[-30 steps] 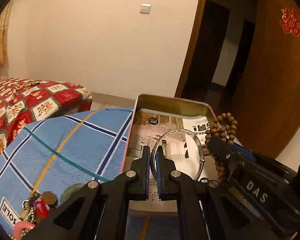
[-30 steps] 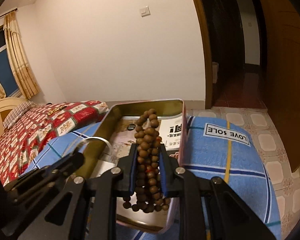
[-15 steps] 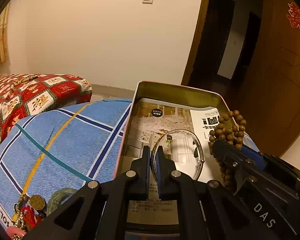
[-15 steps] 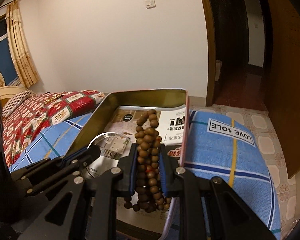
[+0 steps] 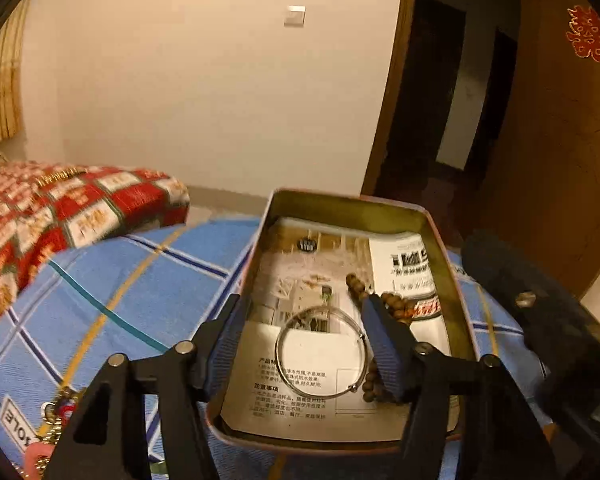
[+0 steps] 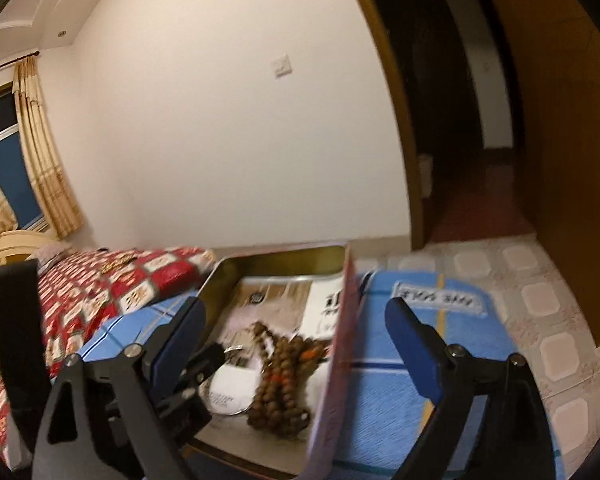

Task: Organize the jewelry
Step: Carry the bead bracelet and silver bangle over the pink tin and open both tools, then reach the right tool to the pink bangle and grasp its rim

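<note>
An open metal tin (image 5: 352, 205) (image 6: 284, 256) lined with printed paper sits on a blue checked cloth. A silver bangle (image 5: 320, 352) lies flat inside it, and a string of brown wooden beads (image 6: 280, 376) (image 5: 392, 304) lies beside the bangle along the tin's right side. My left gripper (image 5: 308, 344) is open and empty above the tin, its fingers either side of the bangle. My right gripper (image 6: 296, 340) is open and empty above the beads, straddling the tin's right wall.
More jewelry, with a pink piece and gold chain (image 5: 48, 428), lies on the blue cloth (image 5: 112, 300) left of the tin. A bed with a red patterned cover (image 5: 60, 204) stands further left. An open doorway (image 6: 472, 120) and wooden door are to the right.
Both grippers have opened. The bangle dropped from the left gripper and the beads from the right gripper, and both now lie in the tin.
</note>
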Action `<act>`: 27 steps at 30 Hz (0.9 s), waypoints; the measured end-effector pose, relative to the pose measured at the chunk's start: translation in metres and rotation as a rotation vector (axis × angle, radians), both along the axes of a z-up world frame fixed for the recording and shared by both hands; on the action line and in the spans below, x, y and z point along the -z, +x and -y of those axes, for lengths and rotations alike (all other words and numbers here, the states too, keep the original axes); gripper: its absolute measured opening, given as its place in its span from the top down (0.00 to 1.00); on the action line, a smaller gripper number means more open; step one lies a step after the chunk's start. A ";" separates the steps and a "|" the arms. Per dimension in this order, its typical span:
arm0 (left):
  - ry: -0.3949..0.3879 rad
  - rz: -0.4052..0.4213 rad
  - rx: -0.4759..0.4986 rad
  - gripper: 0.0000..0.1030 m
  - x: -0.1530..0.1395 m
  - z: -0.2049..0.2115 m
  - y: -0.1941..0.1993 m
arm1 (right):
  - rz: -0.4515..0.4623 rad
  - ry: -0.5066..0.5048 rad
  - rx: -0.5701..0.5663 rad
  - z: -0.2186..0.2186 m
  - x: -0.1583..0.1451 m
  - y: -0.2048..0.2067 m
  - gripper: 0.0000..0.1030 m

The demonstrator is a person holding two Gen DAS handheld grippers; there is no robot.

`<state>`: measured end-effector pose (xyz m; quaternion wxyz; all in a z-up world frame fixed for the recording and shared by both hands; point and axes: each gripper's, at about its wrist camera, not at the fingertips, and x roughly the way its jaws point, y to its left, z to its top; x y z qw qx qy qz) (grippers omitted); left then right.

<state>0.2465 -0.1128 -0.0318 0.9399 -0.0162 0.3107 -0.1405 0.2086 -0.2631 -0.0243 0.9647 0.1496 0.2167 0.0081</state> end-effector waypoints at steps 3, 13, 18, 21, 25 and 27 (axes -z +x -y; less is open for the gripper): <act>0.020 0.025 -0.031 0.39 -0.006 -0.004 -0.011 | -0.012 0.008 0.021 0.002 0.003 0.002 0.09; 0.090 0.065 -0.162 0.38 0.002 -0.044 -0.045 | 0.013 -0.029 0.087 -0.004 0.002 -0.015 0.08; 0.103 0.056 -0.192 0.38 0.007 -0.062 -0.059 | -0.004 -0.033 0.084 -0.020 0.005 -0.030 0.08; 0.116 0.060 -0.196 0.38 0.009 -0.068 -0.070 | -0.015 -0.051 0.073 -0.031 0.007 -0.040 0.08; 0.140 0.069 -0.202 0.38 0.012 -0.072 -0.084 | -0.018 -0.095 0.062 -0.046 0.008 -0.050 0.08; 0.144 0.068 -0.205 0.38 0.014 -0.075 -0.089 | -0.018 -0.109 0.054 -0.052 0.008 -0.055 0.08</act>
